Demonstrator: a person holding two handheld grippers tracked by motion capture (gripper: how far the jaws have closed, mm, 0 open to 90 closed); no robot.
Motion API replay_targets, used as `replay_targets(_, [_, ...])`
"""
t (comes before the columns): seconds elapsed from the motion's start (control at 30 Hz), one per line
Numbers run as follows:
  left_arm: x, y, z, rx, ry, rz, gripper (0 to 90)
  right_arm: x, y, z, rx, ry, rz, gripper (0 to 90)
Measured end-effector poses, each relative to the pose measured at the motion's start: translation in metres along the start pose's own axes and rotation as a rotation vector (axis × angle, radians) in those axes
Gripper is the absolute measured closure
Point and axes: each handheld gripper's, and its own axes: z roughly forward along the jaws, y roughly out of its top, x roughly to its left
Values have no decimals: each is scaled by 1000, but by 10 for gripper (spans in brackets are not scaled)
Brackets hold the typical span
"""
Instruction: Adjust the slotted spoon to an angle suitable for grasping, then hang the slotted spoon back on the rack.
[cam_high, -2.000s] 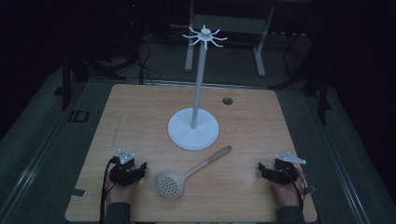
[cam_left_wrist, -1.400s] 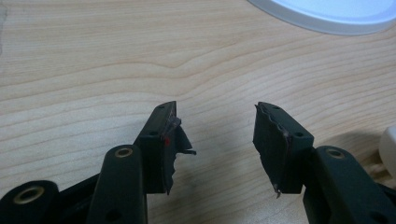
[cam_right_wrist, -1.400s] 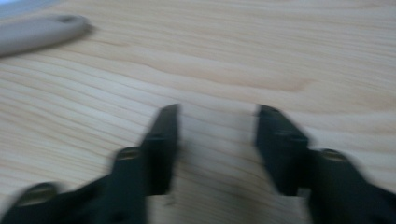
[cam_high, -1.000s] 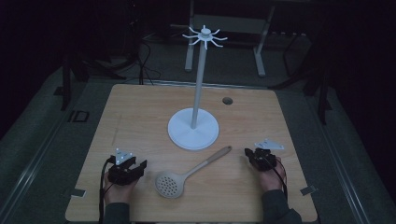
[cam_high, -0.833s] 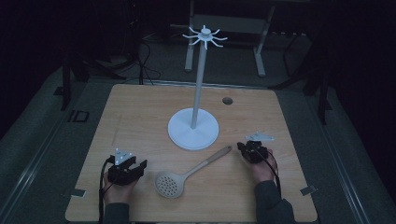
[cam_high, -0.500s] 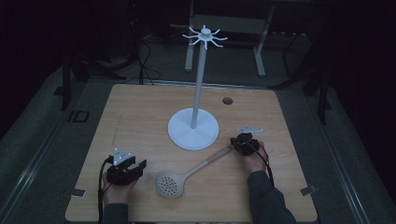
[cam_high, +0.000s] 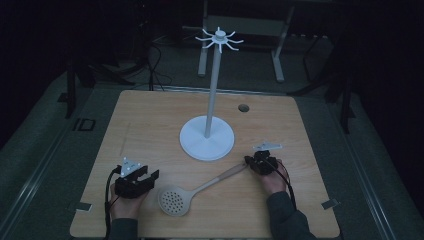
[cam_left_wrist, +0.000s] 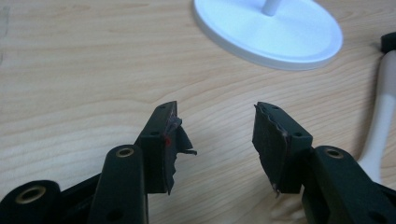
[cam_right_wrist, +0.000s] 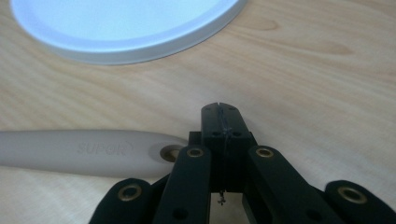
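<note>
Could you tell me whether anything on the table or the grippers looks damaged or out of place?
Yes: the left gripper has ragged pads, with torn material curling off the edges. The slotted spoon lies flat on the table and the white stand is upright; neither looks damaged.

A pale wooden desk (cam_high: 150, 120) is standing on a grey floor (cam_high: 45, 135) in dim light. Beyond it the room is lying in darkness, with grey metal legs (cam_high: 202, 50) and black cables (cam_high: 155, 60) showing faintly.
</note>
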Motion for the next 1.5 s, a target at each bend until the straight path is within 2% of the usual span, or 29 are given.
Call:
replay_targets(0.17, [-4,6,-2,-2,-12,22,507,7,-7,-5,-4,23,-10,900])
replay_targets(0.2, [-5,9,-4,-3,-16,31,508,9,-10,-9,-3,17,-23,900])
replay_targets(0.3, [-6,13,-6,-1,-21,41,512,10,-14,-20,-26,23,-11,896])
replay_targets(0.47, [-9,19,-5,-1,-26,64,513,9,-16,-41,-60,-5,-18,844])
replay_targets(0.57, [-10,21,-4,4,-25,74,510,6,-18,-47,-58,-19,-21,824])
replay_targets(0.7, [-15,30,-2,10,-52,100,498,-2,-28,-60,-55,-58,1,756])
replay_targets(0.73, [-15,30,-2,10,-52,100,488,-2,-28,-60,-55,-58,1,756])
replay_targets(0.8, [-18,33,0,16,-54,110,486,-4,-36,-66,-68,-71,21,699])
replay_targets(0.87, [-18,33,0,16,-54,110,485,-4,-39,-68,-68,-79,23,699])
replay_targets(0.9, [-22,37,1,13,-65,123,485,-4,-43,-70,-59,-104,11,625])
replay_targets(0.93, [-23,39,1,7,-72,123,484,-4,-44,-70,-58,-116,3,603])
replay_targets(1.03, [-26,42,0,4,-81,128,482,-4,-45,-72,-60,-127,3,591])
replay_targets(1.1, [-30,47,1,4,-94,144,472,-10,-45,-75,-83,-137,31,555])
replay_targets(1.33, [-39,61,6,36,-126,170,486,-18,-48,-74,-79,-155,46,533])
replay_targets(1.5, [-48,71,10,51,-158,208,511,-22,-51,-77,-87,-168,56,547])
